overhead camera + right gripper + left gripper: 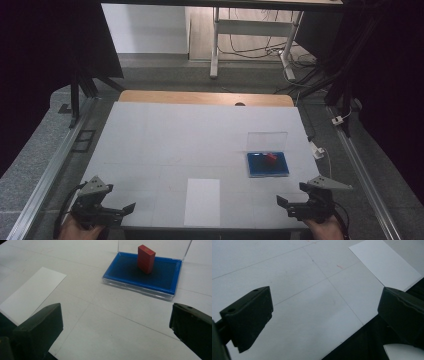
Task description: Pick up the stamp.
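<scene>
R gripper (283, 204) hovers w/ jaws spread wide, nothing between them, at the near table edge, just nearside of the shallow blue-lined clear plastic tray (125, 277). A small red rectangular block (146, 259) stands upright inside that tray; clear lid raised behind it. L gripper (128, 209), also spread & empty, sits well left of the tray. Flat white paper sheet (202, 201) lies near-left of the tray, between both grippers.
</scene>
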`<state>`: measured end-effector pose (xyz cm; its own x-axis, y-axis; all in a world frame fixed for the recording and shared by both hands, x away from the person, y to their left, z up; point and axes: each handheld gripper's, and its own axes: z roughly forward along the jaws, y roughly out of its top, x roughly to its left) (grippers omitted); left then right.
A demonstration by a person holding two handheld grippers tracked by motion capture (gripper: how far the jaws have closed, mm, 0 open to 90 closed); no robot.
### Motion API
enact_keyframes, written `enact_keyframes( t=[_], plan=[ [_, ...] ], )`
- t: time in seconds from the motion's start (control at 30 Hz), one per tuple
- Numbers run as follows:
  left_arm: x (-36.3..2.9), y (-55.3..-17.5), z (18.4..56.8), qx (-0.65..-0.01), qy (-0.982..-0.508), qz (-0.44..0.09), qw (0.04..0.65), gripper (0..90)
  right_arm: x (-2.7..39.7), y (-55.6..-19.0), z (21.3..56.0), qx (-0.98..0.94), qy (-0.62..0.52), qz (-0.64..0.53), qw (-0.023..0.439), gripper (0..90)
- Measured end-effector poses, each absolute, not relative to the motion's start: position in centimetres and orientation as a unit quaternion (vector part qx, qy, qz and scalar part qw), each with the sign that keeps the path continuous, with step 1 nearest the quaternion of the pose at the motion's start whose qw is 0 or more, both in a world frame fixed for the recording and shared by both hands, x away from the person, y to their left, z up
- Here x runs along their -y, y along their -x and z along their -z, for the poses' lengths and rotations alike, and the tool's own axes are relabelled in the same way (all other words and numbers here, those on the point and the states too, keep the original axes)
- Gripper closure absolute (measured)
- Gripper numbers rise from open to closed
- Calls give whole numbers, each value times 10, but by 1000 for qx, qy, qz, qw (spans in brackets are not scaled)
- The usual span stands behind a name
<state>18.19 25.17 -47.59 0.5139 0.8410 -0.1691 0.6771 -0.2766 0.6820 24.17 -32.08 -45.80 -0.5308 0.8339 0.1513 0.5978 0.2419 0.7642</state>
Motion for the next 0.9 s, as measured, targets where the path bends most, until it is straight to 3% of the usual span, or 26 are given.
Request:
enact_keyframes(
  t=[0.47, 0.9],
  plan=[
    [-253, -181, 475, -479, -792, -129, 357, 0, 319, -242, 458, -781, -455, -403, 143, 0],
    [-254, -184, 477, -481, -794, -108, 356, 2, 317, -242, 457, -789, -446, -400, 140, 0]
  ],
)
